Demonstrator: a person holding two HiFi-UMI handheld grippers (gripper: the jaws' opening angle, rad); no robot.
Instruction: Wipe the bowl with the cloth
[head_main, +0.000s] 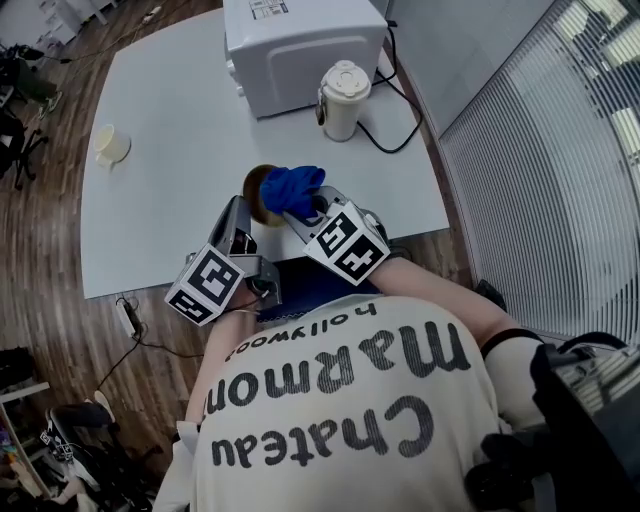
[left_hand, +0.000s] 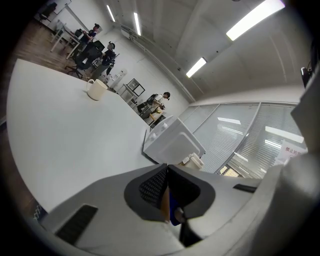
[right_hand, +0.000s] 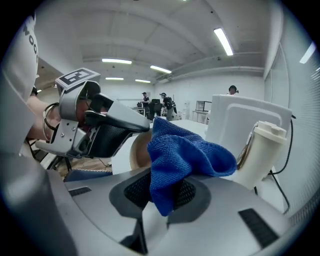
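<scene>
Shirt (head_main: 340, 400), white with dark lettering, fills the bottom of the head view. Beyond it is the table (head_main: 180, 130), with a microwave (head_main: 300, 45) at its far edge.

Both grippers are raised together over the table's near edge. The left gripper (head_main: 248, 208) reaches in from the left, its jaws almost together and pinching a thin tan rim, so it grips the bowl (head_main: 257, 190). The right gripper (head_main: 303, 208) comes in from the right, clamped on a bunch of the cloth (head_main: 293, 186). A jug (head_main: 342, 100) stands beside the microwave and a cup (head_main: 112, 145) sits well apart to the left.

The bowl is held off the table, tipped on edge. The blue cloth is bunched against it and hides most of it.

The wipe looks under way, with cloth and bowl gripped and brought together. How much has been cleaned cannot be told. What is left is rubbing the cloth around the bowl.
</scene>
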